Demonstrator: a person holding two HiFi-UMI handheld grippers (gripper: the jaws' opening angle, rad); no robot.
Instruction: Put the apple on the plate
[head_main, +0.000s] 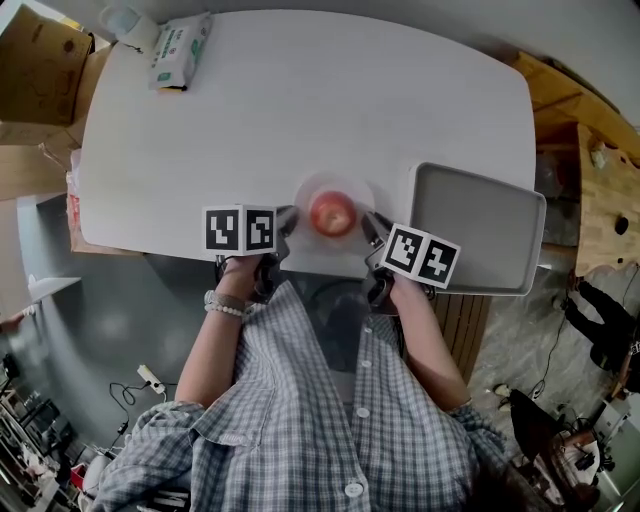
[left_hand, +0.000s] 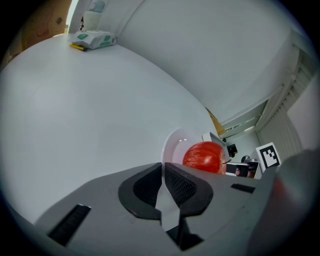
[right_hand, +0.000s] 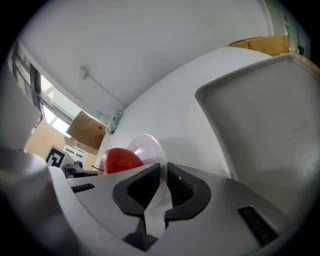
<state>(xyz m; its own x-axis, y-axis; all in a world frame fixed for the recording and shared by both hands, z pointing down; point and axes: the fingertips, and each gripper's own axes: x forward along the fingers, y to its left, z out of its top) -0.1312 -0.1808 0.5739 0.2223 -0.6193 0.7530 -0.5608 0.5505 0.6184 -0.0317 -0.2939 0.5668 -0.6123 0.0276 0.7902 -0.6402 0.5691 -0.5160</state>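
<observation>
The left gripper (left_hand: 163, 167) is pinching the near left rim of the clear plate (head_main: 312, 188), its jaws drawn almost together on the thin edge. The right gripper (right_hand: 164, 170) is gripping the plate's opposite rim in the same way, the translucent edge showing between its pads. The red apple (head_main: 332, 213) is sitting on the plate, between the two grippers and just beyond their tips, in the lower middle of the head view. The plate is resting near the front edge of the white table (head_main: 300, 90). A grey tray (head_main: 480, 225) is lying at the right, and a wipes packet (head_main: 180, 48) at the upper left.
</observation>
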